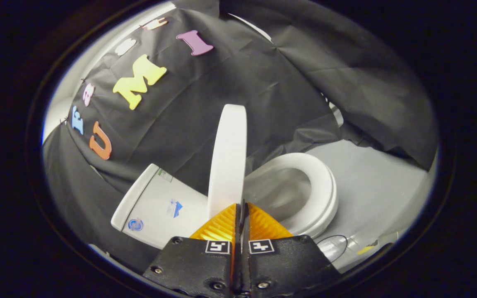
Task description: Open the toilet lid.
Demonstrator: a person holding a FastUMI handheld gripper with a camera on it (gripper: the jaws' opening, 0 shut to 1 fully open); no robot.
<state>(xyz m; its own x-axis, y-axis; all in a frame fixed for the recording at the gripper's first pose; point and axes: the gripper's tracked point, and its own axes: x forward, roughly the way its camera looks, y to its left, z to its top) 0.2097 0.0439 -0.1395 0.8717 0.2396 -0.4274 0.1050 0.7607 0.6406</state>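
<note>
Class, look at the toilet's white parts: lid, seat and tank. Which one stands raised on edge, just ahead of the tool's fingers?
The white oval toilet lid: it stands upright, edge-on, while the white ring-shaped seat lies flat and the boxy white tank sits behind it. The tool is shut.

Glossy white toilet against matt black cloth, seen past a ribbed orange gripper.

The toilet lid (228,159), seat (323,194) and tank (155,207) look like smooth, shiny white plastic or ceramic. The gripper (242,209) has orange ribbed fingers (222,225) pressed together, set in rough, matt black plastic mounts (193,265) with metal screws. The wall cloth (263,91) is creased and dull. The floor (371,186) is smooth pale grey.
</note>
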